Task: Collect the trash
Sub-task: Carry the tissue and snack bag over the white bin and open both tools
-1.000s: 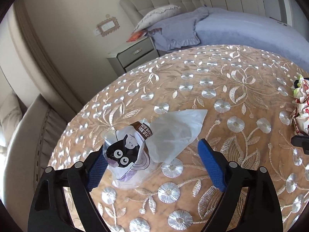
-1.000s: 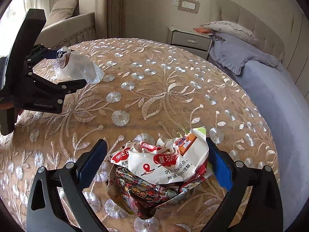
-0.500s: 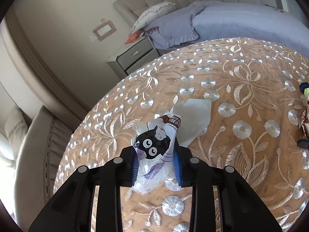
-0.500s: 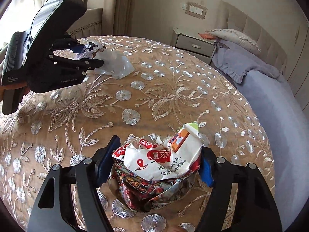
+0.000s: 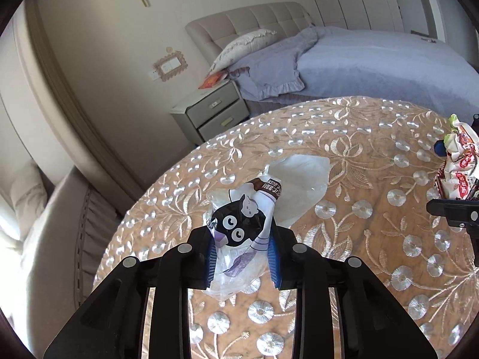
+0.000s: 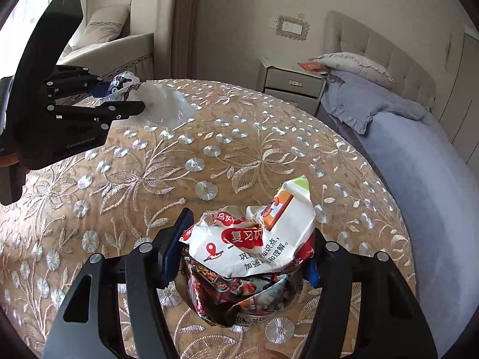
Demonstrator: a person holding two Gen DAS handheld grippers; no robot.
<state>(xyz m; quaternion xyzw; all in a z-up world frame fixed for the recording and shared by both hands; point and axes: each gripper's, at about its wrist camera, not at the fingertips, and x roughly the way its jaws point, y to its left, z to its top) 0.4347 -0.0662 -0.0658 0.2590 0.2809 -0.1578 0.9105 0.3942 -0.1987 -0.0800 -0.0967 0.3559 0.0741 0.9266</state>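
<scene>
An armchair (image 6: 113,39) is seen at the far left, behind the round surface (image 6: 239,155) covered by an embroidered cloth. The left gripper (image 5: 242,251) is closed on a clear plastic wrapper (image 5: 239,233) printed with a black cartoon face; its jaws are drawn close together, with the blue pads (image 5: 274,257) pressed against both sides of the wrapper. The wrapper's transparent far end (image 5: 299,179) is stretched out ahead of the jaws over the surface. In the right wrist view the wrapper is seen raised clear of the cloth. Behind the surface a bedside cabinet (image 5: 209,113) is set against the wall, with a bed (image 5: 374,62) to its right. Nearer the right edge of the surface, the right gripper (image 6: 242,257) is closed around a crumpled wad of snack packets (image 6: 251,257), white and red on top and dark below. Its jaws have just been closing, and the wad is squeezed between the blue pads (image 6: 176,248).
</scene>
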